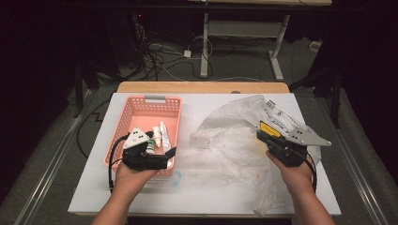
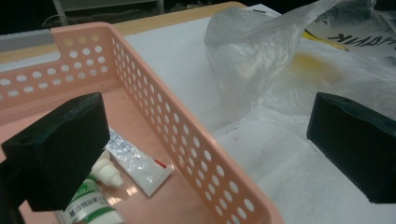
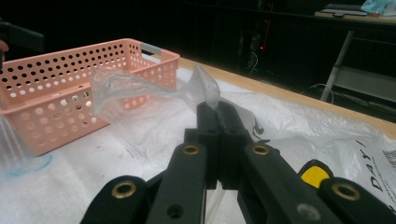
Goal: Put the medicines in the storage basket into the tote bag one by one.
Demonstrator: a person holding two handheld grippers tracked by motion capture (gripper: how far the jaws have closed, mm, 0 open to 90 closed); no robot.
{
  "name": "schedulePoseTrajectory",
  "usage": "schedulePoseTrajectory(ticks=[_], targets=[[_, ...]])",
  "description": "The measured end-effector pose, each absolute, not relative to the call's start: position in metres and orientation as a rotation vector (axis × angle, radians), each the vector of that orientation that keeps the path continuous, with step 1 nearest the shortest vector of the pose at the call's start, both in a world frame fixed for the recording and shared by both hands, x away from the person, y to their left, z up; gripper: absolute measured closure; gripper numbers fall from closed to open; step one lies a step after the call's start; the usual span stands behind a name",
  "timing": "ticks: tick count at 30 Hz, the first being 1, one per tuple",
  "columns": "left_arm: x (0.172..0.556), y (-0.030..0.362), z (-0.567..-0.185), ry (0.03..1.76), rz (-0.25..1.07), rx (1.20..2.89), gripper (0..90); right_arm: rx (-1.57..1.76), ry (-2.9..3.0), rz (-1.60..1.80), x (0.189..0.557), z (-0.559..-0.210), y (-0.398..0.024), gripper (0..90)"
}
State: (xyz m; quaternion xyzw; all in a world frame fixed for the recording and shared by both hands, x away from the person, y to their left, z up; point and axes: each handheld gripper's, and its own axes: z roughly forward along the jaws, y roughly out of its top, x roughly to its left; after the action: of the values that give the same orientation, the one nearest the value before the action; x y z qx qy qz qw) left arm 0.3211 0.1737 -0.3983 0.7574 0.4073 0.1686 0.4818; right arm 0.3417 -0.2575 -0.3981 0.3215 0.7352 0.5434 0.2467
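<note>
From above, the left gripper (image 1: 162,152) is held wide open over the pink basket (image 1: 123,123). A small bottle (image 2: 91,200) and tube (image 2: 135,163) lie inside. The right gripper (image 3: 215,109) is clamped on the plastic bag (image 3: 140,88).

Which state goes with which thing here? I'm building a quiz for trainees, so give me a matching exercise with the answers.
Things:
1. left tool
2. right tool
3. pink basket
4. green-labelled bottle

States:
A. pinches a fold of the clear plastic bag
B. lies inside, beside a small tube
C. jaws stand wide apart, nothing between them
D. stands on the white table, left of the bag

Pairs: 1-C, 2-A, 3-D, 4-B
</note>
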Motion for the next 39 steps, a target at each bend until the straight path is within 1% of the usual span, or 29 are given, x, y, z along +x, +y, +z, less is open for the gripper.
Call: schedulePoseTrajectory(ticks=[3, 8, 15, 19, 22, 26, 29, 32, 33, 35, 36, 39], targets=[[0.332, 0.17, -0.391, 1.005, 0.383, 1.857, 0.0, 0.884, 2.004, 1.487, 0.341, -0.397, -0.258, 90.0], [0.353, 0.165, -0.384, 1.009, 0.393, 1.851, 0.0, 0.88, 2.003, 1.484, 0.341, -0.397, -0.257, 90.0], [0.387, 0.167, -0.383, 1.098, 0.42, 1.898, 0.0, 0.877, 2.014, 1.478, 0.34, -0.399, -0.257, 90.0], [0.408, 0.17, -0.388, 1.156, 0.409, 1.935, 3.8, 0.883, 2.002, 1.492, 0.34, -0.397, -0.26, 90.0], [0.422, 0.175, -0.392, 1.196, 0.387, 1.938, 12.6, 0.882, 2.001, 1.488, 0.341, -0.397, -0.261, 90.0], [0.437, 0.18, -0.398, 1.259, 0.365, 1.963, 29.8, 0.889, 2.001, 1.494, 0.342, -0.398, -0.262, 90.0], [0.447, 0.183, -0.404, 1.298, 0.299, 1.967, 48.5, 0.886, 2.006, 1.491, 0.342, -0.398, -0.262, 90.0], [0.455, 0.182, -0.41, 1.342, 0.324, 2.017, 67.6, 0.89, 2.007, 1.494, 0.341, -0.398, -0.261, 90.0], [0.458, 0.183, -0.412, 1.363, 0.308, 2.026, 75.0, 0.885, 2.009, 1.493, 0.341, -0.398, -0.26, 90.0], [0.465, 0.184, -0.419, 1.408, 0.305, 2.038, 86.1, 0.879, 2.01, 1.493, 0.341, -0.398, -0.26, 90.0], [0.468, 0.186, -0.422, 1.436, 0.3, 2.045, 87.8, 0.878, 2.011, 1.492, 0.341, -0.398, -0.259, 90.0], [0.476, 0.192, -0.431, 1.495, 0.306, 2.044, 87.9, 0.877, 2.015, 1.495, 0.341, -0.398, -0.258, 90.0]])
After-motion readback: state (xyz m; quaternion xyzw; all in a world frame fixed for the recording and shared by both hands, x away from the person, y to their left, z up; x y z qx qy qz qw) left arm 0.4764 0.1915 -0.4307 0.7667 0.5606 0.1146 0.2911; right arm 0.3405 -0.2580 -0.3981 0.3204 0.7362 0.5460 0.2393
